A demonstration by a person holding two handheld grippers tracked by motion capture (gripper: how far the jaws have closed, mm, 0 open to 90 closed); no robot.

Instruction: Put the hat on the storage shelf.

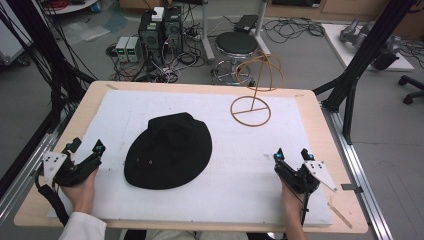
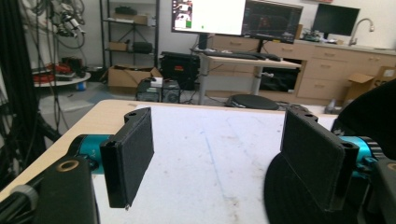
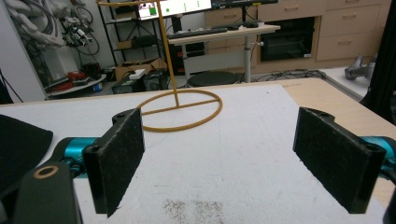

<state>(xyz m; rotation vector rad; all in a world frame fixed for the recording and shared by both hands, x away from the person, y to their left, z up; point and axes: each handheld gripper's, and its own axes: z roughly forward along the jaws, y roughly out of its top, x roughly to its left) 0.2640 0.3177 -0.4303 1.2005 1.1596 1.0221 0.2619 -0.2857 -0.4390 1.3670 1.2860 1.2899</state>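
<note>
A black brimmed hat (image 1: 169, 150) lies flat on the white mat (image 1: 240, 170), left of centre. A gold wire hat stand (image 1: 255, 92) with a ring base stands upright at the back right. My left gripper (image 1: 86, 146) rests open near the mat's left edge, a short way left of the hat brim; in the left gripper view the brim (image 2: 299, 196) lies by my right jaw. My right gripper (image 1: 292, 153) is open at the front right, nothing between its jaws. The right gripper view has the stand's ring base (image 3: 180, 109) ahead and the hat's edge (image 3: 21, 144) at the left.
The mat covers a wooden table (image 1: 85, 107). Behind the table stand a round stool (image 1: 236, 45), computer boxes (image 1: 160, 30) and tangled cables on the floor. Black frame posts (image 1: 360, 60) flank the table on both sides.
</note>
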